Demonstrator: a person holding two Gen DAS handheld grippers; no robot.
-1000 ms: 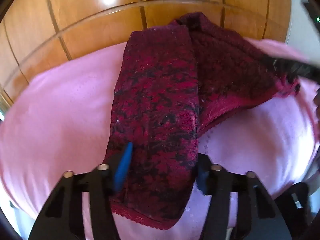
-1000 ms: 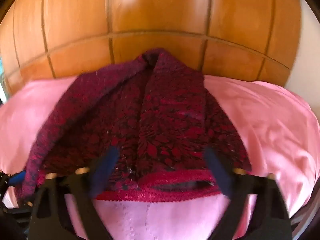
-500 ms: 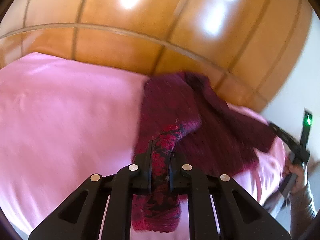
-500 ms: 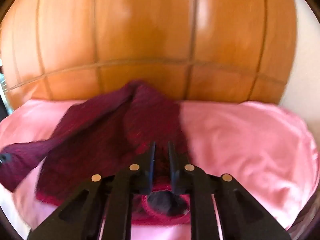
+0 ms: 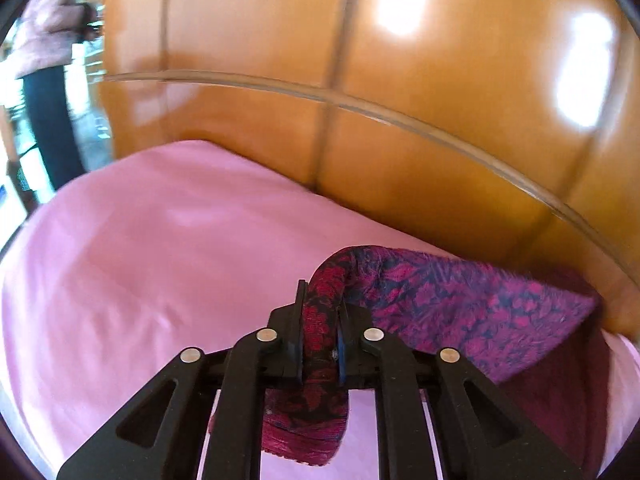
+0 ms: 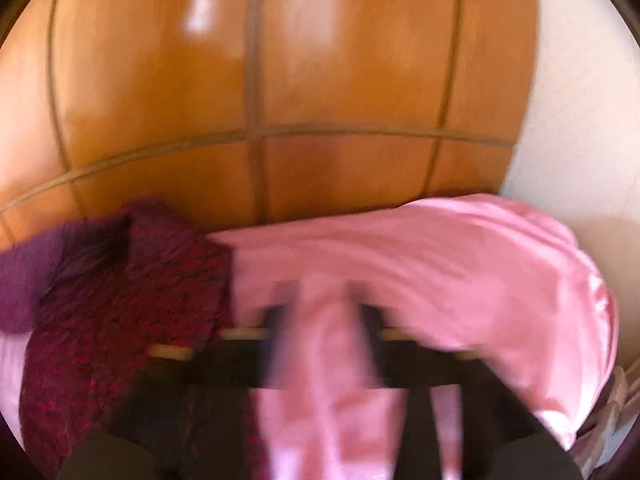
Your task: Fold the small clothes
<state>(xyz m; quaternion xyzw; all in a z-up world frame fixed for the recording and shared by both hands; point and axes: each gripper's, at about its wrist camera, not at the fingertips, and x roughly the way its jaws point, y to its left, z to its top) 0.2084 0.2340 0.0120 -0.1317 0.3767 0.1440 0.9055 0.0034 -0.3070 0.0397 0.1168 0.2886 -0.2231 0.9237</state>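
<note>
A small dark-red patterned garment (image 5: 460,300) lies on a pink sheet (image 5: 160,248). My left gripper (image 5: 320,336) is shut on a bunched edge of it and holds that edge off the sheet; the cloth stretches away to the right. In the right wrist view the garment (image 6: 120,300) lies at the left, clear of my right gripper (image 6: 320,320). That gripper is heavily blurred; its fingers stand apart with only pink sheet (image 6: 440,272) between them, so it is open and empty.
A glossy wooden headboard (image 5: 400,128) runs behind the bed, also in the right wrist view (image 6: 280,100). A white wall (image 6: 580,120) stands at the right. A person in a pink top (image 5: 44,40) stands at the far left.
My left gripper has lifted and swung left with the garment edge. My right gripper has let go of the waistband, opened and moved right; the garment now sits to its left.
</note>
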